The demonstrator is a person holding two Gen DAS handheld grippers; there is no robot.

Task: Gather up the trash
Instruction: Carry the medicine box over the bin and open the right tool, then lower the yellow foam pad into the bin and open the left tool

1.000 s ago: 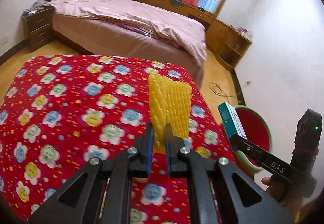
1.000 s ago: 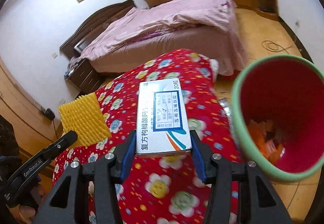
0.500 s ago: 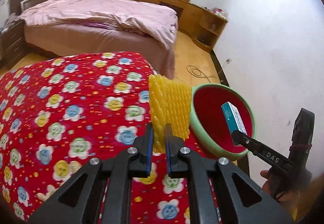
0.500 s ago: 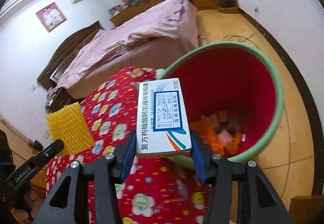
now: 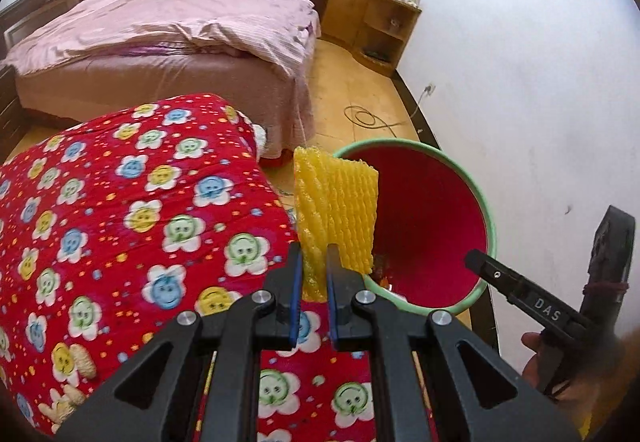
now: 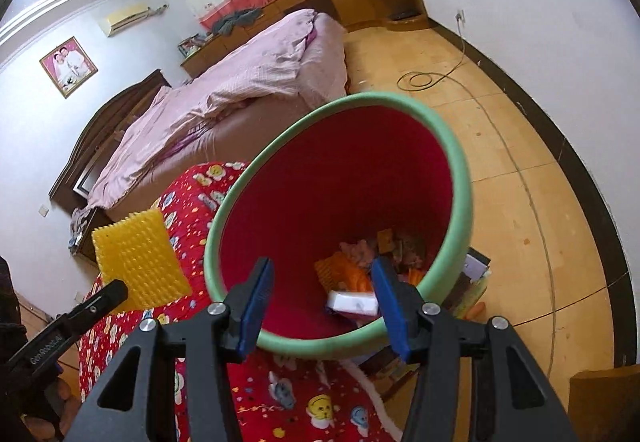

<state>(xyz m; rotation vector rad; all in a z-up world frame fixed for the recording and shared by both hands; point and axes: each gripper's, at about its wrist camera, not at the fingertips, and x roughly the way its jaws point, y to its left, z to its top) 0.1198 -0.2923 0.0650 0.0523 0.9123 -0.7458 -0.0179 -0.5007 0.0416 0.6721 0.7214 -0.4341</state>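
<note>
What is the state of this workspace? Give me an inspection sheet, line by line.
Surface: red flowered quilt, no loose trash seen on it.
Job's things: yellow foam fruit net held beside the red bin; white medicine box in the bin among orange scraps.
Clutter: papers on the floor behind the bin.
Grippers: left gripper shut on the net; right gripper open over the bin.
Cables: coiled cable on the floor, running to a wall socket.
Surroundings: pink bed, wooden cabinets, curtained window.

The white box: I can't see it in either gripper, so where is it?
In the right wrist view, the white box is inside the red bin, atop the orange trash, seen between the open right gripper fingers.
</note>
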